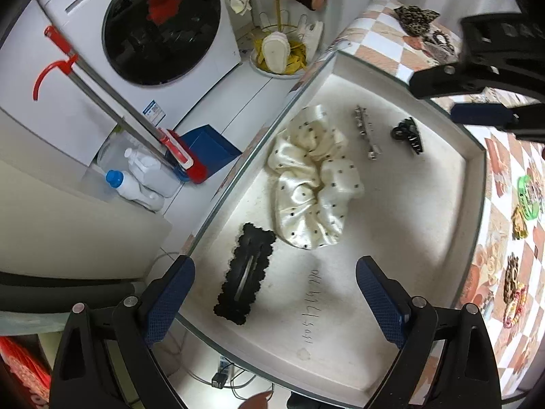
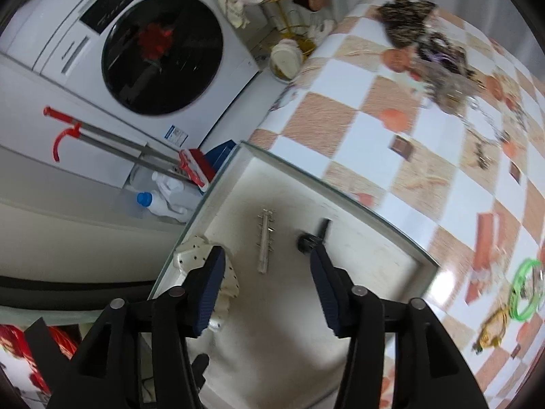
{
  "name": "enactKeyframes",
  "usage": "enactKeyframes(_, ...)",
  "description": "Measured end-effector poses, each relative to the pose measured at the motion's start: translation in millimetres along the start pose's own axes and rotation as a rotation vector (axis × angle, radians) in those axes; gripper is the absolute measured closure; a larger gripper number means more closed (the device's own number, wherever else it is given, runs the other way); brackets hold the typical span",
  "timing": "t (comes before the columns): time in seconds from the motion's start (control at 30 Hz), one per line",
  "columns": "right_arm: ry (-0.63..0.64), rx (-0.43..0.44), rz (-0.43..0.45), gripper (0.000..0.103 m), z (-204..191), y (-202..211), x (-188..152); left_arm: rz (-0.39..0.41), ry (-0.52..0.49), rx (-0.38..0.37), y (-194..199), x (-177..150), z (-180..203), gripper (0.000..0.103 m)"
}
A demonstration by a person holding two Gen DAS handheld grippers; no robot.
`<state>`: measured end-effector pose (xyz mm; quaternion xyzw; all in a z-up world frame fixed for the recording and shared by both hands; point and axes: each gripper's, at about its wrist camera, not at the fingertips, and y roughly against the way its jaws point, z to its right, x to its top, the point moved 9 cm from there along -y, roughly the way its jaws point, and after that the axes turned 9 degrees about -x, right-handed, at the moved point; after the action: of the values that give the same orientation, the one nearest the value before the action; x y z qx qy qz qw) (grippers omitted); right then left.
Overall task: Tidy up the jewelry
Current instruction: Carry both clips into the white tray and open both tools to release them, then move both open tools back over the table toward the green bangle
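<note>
A white tray (image 1: pixel 402 225) on the checkered table holds a cream dotted scrunchie (image 1: pixel 313 180), a black scalloped snap clip (image 1: pixel 246 274), a silver barrette (image 1: pixel 366 133) and a small black claw clip (image 1: pixel 407 135). My left gripper (image 1: pixel 276 293) is open and empty above the tray's near end, beside the snap clip. My right gripper (image 2: pixel 267 286) is open and empty over the tray, with the barrette (image 2: pixel 265 245) and claw clip (image 2: pixel 311 237) just ahead and the scrunchie (image 2: pixel 204 266) behind its left finger. The right gripper also shows in the left wrist view (image 1: pixel 483 102).
More hair pieces lie on the checkered tablecloth (image 2: pixel 368 102): a leopard bow (image 2: pixel 405 17), a tangled dark pile (image 2: pixel 442 64), a green ring clip (image 2: pixel 526 288) and a gold piece (image 2: pixel 492 330). A washing machine (image 1: pixel 153 24), mop (image 1: pixel 112 105) and bottles (image 1: pixel 136 184) stand left of the table.
</note>
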<state>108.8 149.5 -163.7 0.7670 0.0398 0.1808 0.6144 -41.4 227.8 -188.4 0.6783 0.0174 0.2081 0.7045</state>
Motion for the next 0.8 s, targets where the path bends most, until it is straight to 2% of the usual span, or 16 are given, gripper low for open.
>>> enactKeyframes(0.17, -0.083, 0.003, 0.007, 0.039, 37, 23, -16, 0.004, -0.055, -0.012, 10, 5, 22, 0.0)
enactKeyframes(0.27, -0.14, -0.007, 0.007, 0.022, 62, 33, -27, -0.003, -0.092, -0.031, 14, 9, 39, 0.0)
enactKeyframes(0.43, -0.242, -0.033, 0.016, 0.022, 110, 52, -46, -0.002, -0.153, -0.047, 21, 17, 71, 0.0)
enactKeyframes(0.5, -0.285, -0.049, 0.021, 0.021, 132, 59, -55, 0.004, -0.177, -0.028, 22, 21, 85, 0.0)
enactKeyframes(0.57, -0.326, -0.069, 0.028, 0.012, 153, 66, -65, 0.012, -0.211, -0.016, 23, 24, 100, 0.0)
enactKeyframes(0.67, -0.382, -0.093, 0.049, 0.01, 183, 77, -80, 0.004, -0.251, -0.033, 21, 27, 123, 0.0)
enactKeyframes(0.73, -0.408, -0.112, 0.058, 0.0, 201, 83, -91, -0.014, -0.27, -0.059, 19, 25, 137, 0.0)
enactKeyframes(0.8, -0.421, -0.134, 0.07, 0.0, 218, 89, -99, -0.029, -0.298, -0.081, 17, 23, 154, 0.0)
